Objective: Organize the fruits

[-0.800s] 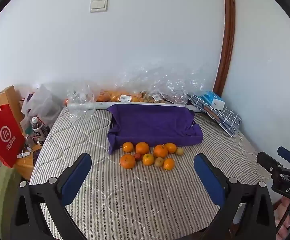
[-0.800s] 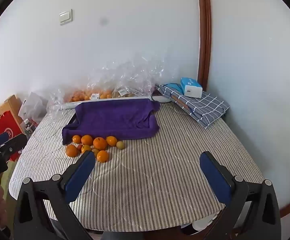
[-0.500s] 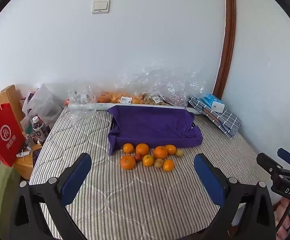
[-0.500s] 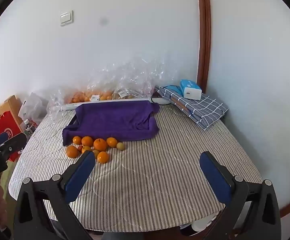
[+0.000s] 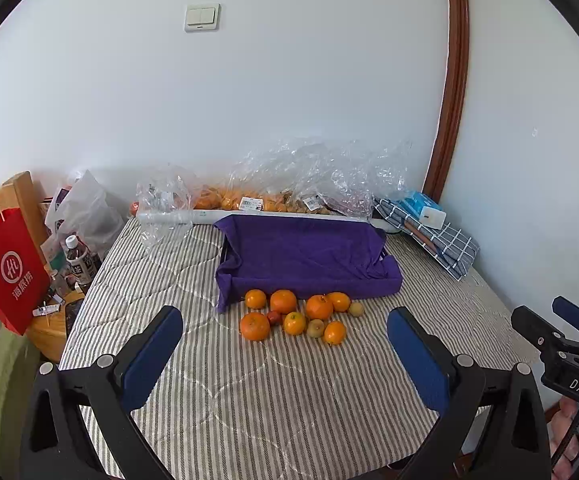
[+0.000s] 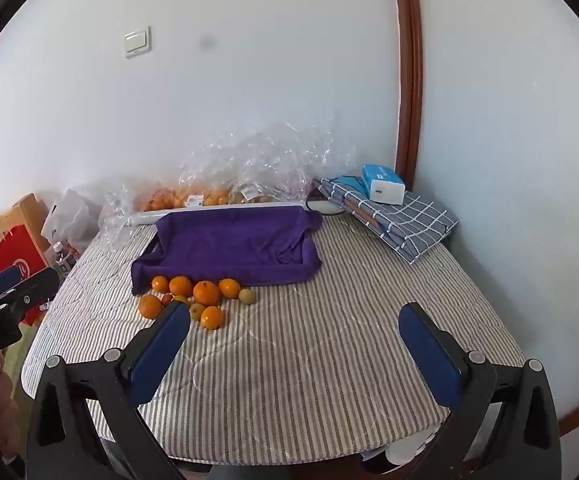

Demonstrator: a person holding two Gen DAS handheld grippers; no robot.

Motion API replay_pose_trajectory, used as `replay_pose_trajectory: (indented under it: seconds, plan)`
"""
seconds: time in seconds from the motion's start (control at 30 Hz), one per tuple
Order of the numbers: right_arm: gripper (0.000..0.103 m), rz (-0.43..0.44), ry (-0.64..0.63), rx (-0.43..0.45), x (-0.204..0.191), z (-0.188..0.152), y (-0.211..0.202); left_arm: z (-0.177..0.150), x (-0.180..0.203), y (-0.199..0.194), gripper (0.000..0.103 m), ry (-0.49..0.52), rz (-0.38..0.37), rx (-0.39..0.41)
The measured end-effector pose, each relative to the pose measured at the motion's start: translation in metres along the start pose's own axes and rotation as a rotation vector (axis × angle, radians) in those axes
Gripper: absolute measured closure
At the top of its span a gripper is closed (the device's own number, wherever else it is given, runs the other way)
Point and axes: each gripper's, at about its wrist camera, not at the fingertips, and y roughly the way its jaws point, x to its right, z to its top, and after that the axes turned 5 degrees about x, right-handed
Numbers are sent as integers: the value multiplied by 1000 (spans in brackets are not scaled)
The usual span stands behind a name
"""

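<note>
Both the left gripper (image 5: 285,354) and right gripper (image 6: 293,350) hover spread and empty, well short of the fruits (image 5: 299,316) clustered just before the purple-towelled tray (image 5: 309,256). Sorting looks unstarted; next, approach one orange.

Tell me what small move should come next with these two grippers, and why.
Probably move the left gripper forward and down toward the nearest orange. Both grippers are open and empty, well short of the fruit pile, which lies loose on the striped tablecloth in front of the purple-lined tray. The right gripper faces bare cloth.
</note>
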Motion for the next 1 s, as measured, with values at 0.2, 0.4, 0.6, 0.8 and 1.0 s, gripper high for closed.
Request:
replay_pose_trajectory:
  seconds: [0.2,0.4,0.6,0.8,1.0]
  plan:
    - [0,7,3,3,0,-1,0,0,-4,-1,0,-3,-3,2]
    - [0,8,8,1,-2,-1,1,-1,-5,-2,0,-5,-5,4]
    - [0,9,8,2,-2,-2,1,-1,-6,-2,0,-6,-6,5]
    - [0,8,6,4,-6,-3,0,-1,-7,-2,0,-6,-8,6]
    - [0,12,9,8,-8,-4,-2,-1,-7,-2,0,-6,-8,7]
